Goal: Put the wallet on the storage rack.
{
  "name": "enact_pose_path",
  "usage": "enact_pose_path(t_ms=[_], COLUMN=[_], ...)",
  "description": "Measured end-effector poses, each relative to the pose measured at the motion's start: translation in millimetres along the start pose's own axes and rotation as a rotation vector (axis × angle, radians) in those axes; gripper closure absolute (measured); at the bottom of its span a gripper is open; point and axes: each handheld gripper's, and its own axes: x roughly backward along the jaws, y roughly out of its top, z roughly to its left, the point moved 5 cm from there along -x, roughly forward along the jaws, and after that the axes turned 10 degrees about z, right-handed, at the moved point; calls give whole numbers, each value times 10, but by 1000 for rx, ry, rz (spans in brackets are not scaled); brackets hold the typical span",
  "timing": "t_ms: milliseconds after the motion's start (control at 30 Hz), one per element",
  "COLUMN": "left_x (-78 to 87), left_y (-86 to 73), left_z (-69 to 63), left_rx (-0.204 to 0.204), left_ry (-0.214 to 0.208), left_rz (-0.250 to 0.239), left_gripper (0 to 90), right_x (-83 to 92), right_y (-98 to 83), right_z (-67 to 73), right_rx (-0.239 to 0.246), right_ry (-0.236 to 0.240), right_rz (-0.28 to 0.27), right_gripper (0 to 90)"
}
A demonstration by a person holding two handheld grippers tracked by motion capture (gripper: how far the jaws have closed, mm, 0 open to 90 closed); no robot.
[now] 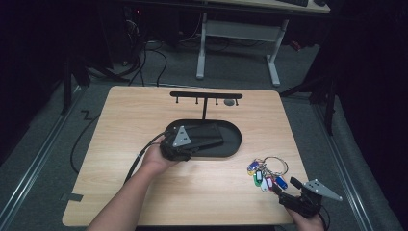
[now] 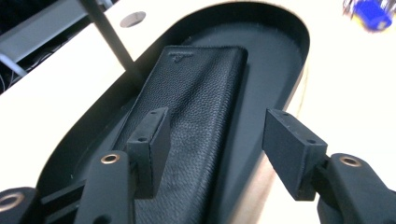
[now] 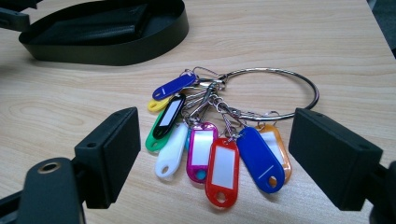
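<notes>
Lying: one wallet (image 2: 187,121), one tray (image 2: 285,56).

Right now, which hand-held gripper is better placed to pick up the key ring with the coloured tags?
Right. The right hand-held gripper faces the key ring with its jaws open on either side of the tags. The left hand-held gripper is over the black tray, above the wallet.

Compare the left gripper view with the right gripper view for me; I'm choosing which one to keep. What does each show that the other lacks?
Left gripper view: the left gripper open over the black wallet, its grain and small embossed mark plain, plus the stand's post.

Right gripper view: the right gripper open before the key ring, each coloured tag distinct.

Shared: the black oval tray holding the wallet, and the wooden table. The tags appear in the left gripper view as a blurred corner patch.
</notes>
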Motion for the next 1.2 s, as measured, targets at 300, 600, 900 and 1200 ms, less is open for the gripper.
enact_pose_path(t_ms=[300, 600, 900, 1200], left_x=[248, 475, 695, 968], left_y=[-264, -482, -778, -1184], left_z=[-53, -197, -331, -472], left_rx=[163, 224, 268, 313], left_ry=[-3, 14, 37, 63], left_rz=[-65, -74, -45, 14], left_gripper=[398, 365, 342, 301], right_x=[-7, -14, -5, -11], right_y=[0, -5, 1, -3], right_z=[36, 32, 43, 47], right_rx=[20, 26, 25, 31], right_ry=[5, 13, 18, 22], right_rz=[7, 11, 8, 15], right_gripper=[172, 172, 172, 180])
